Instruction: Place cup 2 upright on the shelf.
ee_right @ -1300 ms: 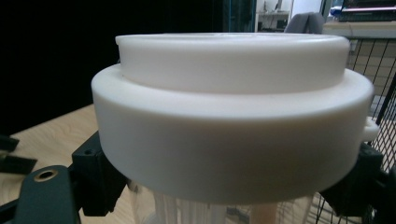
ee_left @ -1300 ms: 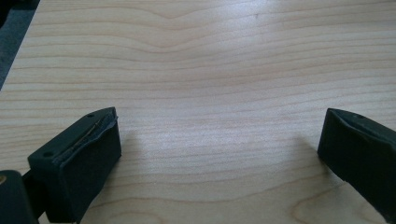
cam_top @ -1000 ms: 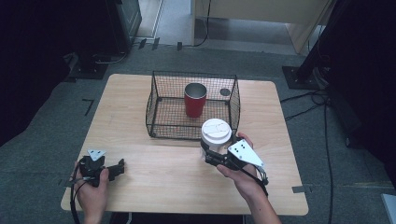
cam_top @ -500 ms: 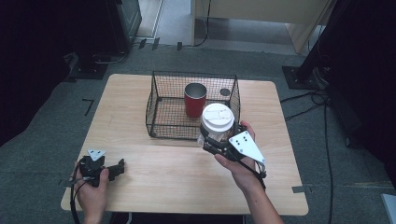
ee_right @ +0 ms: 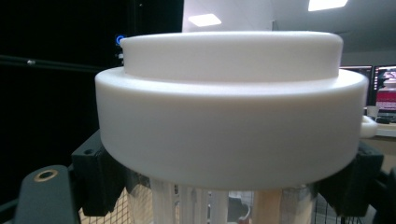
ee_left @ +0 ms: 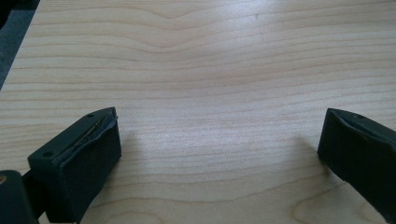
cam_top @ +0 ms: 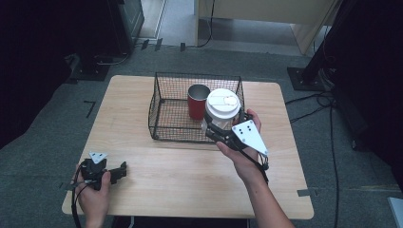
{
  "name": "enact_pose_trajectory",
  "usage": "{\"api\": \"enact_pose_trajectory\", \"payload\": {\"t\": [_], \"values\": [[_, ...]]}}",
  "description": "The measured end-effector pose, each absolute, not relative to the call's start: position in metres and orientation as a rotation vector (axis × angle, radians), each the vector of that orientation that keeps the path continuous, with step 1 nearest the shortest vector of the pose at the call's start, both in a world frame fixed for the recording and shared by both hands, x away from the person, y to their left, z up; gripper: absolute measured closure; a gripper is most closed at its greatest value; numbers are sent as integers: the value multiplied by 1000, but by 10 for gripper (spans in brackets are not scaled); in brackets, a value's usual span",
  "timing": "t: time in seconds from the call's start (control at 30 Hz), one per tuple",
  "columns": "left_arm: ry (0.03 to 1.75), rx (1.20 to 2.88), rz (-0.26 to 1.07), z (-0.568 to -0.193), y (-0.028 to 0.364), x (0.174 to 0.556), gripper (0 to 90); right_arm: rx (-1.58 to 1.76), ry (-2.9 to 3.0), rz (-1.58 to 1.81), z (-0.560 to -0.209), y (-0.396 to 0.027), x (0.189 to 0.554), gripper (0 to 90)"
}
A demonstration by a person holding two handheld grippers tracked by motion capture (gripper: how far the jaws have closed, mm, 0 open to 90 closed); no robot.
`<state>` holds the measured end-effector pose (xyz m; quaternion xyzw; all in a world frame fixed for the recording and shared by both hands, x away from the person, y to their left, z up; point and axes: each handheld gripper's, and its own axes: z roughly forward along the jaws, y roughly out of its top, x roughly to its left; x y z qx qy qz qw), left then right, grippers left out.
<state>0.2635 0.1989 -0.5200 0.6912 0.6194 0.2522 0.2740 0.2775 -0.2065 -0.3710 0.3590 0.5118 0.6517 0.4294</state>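
Above one wire basket [cam_top: 167, 118] with one red cup [cam_top: 196, 101], right gripper [cam_top: 219, 133] clamped on one white-lidded cup [cam_top: 221, 108], left gripper [cam_top: 115, 171] agape

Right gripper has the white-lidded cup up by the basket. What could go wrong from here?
1. The cup hangs at the wire basket front rim; its base might catch the wire.
2. The red tumbler stands close behind; lowering there may knock it.
3. The right gripper grips just under the lid; the clear body may slip.
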Motion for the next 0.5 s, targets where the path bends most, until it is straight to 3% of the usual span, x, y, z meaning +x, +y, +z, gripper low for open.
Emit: {"api": "enact_pose_trajectory", "payload": {"t": [0.5], "values": [[1665,1859,678,-520,199,263,0,903,1219,1609,-352,-203,302,160]]}}
